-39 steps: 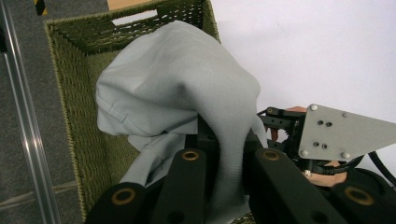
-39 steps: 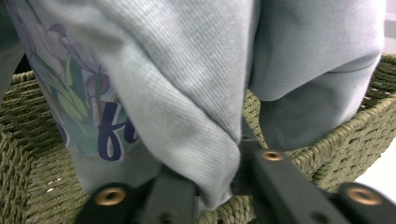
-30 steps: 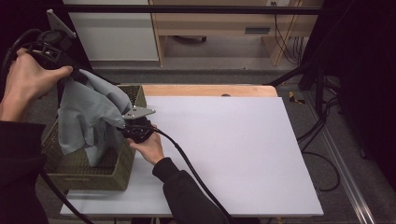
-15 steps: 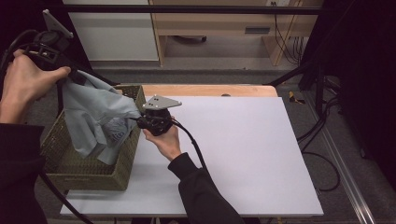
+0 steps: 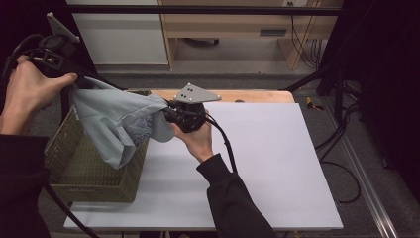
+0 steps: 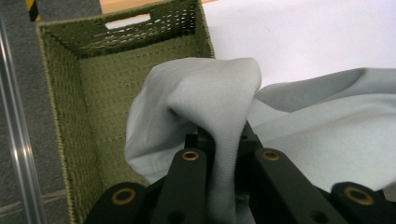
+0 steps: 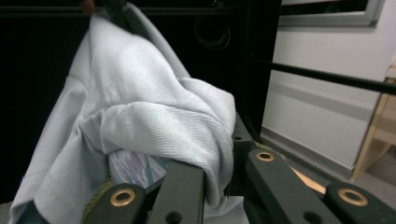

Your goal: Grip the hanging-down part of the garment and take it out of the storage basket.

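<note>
**Lifting the garment clear of the basket**

Right gripper (image 5: 166, 113) is clamped on the pale grey garment (image 5: 116, 119); left gripper (image 5: 74, 82) pinches its other end. Raise both evenly so the hanging hem clears the woven basket (image 5: 86, 171).

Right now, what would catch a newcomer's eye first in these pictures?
A pale grey garment stretched in the air between the left gripper, high at the left, and the right gripper near the table's middle, both shut on its cloth. Below it, a green woven basket sits on the white table at its left edge, the garment's lower folds hanging over it.
</note>
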### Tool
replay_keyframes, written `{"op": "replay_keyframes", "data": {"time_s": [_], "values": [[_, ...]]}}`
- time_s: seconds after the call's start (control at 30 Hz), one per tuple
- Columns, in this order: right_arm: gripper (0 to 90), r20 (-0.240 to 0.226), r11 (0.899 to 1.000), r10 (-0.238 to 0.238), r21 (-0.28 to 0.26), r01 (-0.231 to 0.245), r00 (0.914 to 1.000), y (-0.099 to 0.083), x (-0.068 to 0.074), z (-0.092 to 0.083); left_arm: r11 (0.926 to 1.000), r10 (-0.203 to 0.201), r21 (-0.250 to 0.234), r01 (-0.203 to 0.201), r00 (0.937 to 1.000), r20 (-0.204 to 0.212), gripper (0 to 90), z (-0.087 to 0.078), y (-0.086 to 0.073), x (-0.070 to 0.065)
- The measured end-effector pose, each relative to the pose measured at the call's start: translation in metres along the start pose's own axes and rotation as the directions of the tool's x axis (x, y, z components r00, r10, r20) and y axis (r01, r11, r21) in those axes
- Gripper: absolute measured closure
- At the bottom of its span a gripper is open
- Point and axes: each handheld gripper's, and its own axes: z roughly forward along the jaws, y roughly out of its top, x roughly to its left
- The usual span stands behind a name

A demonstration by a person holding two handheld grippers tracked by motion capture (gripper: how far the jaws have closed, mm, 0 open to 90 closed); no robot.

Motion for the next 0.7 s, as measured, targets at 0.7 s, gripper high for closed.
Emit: {"op": "replay_keyframes", "data": {"time_s": [0.7], "values": [[87.6,0.135,0.986,-0.017,-0.164,0.039,0.9907,0.035,0.006,-0.026,0.9994,0.032,-0.011,-0.032,0.9988,0.037,85.6,0.005,0.002,-0.012]]}}
